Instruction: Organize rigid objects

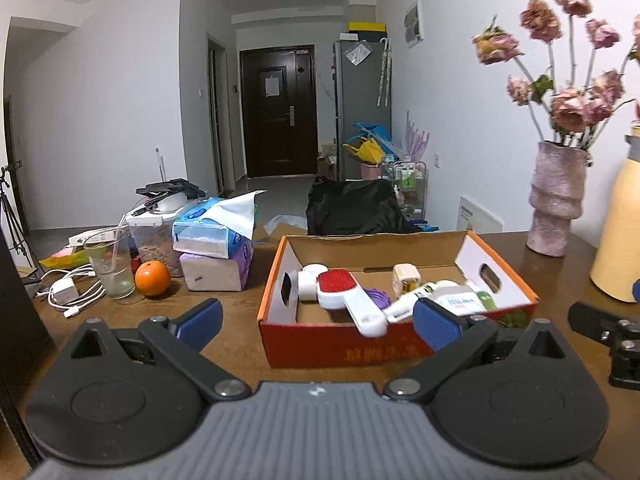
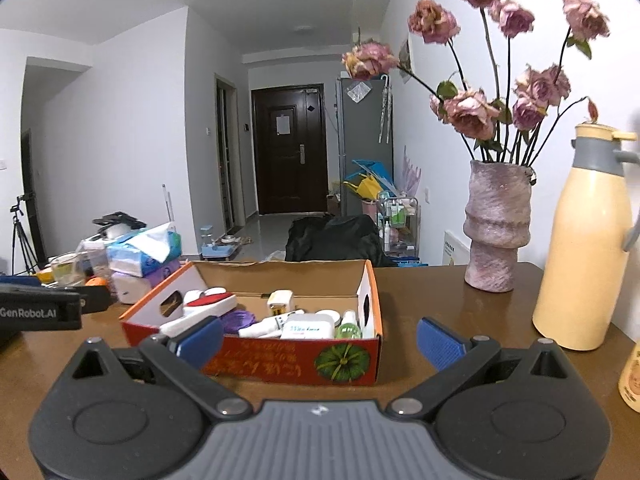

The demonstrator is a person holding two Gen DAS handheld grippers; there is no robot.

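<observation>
Brown tabletop (image 2: 432,292) carries a red cardboard box (image 2: 280,354) at its middle, already loaded with small rigid things: a red-and-white brush (image 1: 344,292), a white tube (image 2: 266,326), a green bottle (image 2: 349,326) and a small jar (image 1: 406,278). Both grippers hover just short of the box, holding nothing. Left gripper (image 1: 318,320) has its fingers spread wide; right gripper (image 2: 320,338) likewise. Judging by this, the step is between placements, the box nearly stocked. Next calls for finding a loose item, perhaps the yellow bottle (image 2: 632,374) at the right edge, and closing on it.
</observation>
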